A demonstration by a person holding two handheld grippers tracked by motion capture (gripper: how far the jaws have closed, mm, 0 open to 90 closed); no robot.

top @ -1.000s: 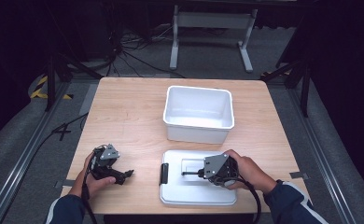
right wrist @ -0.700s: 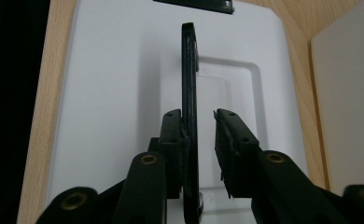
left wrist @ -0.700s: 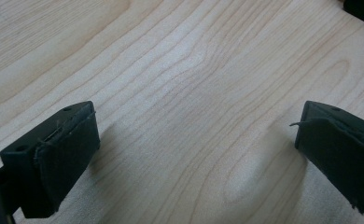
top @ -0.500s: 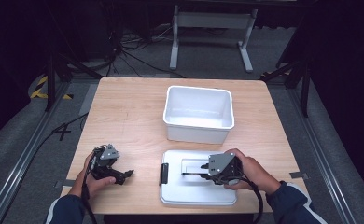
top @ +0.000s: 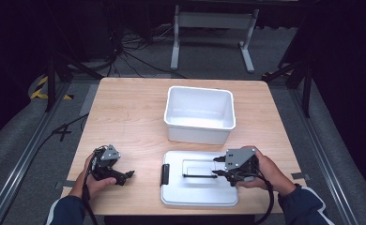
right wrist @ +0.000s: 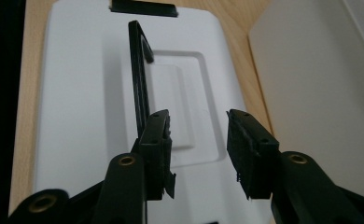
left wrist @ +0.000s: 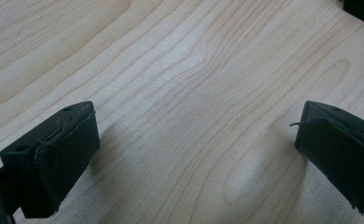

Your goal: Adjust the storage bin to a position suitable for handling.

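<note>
Right gripper jaws, just opening, stand parted with nothing between them; lid handle sits beside one jaw on lid; left gripper jaws are spread wide over worktop.

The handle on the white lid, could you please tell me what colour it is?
Black. The handle shows best in the right gripper view, standing on the white lid.

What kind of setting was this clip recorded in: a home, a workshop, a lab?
Most likely a lab or recording studio, not a home. A lone wooden table stands on grey carpet amid dark surroundings, with loose cables and a metal stand behind it, and floor rails alongside.
</note>
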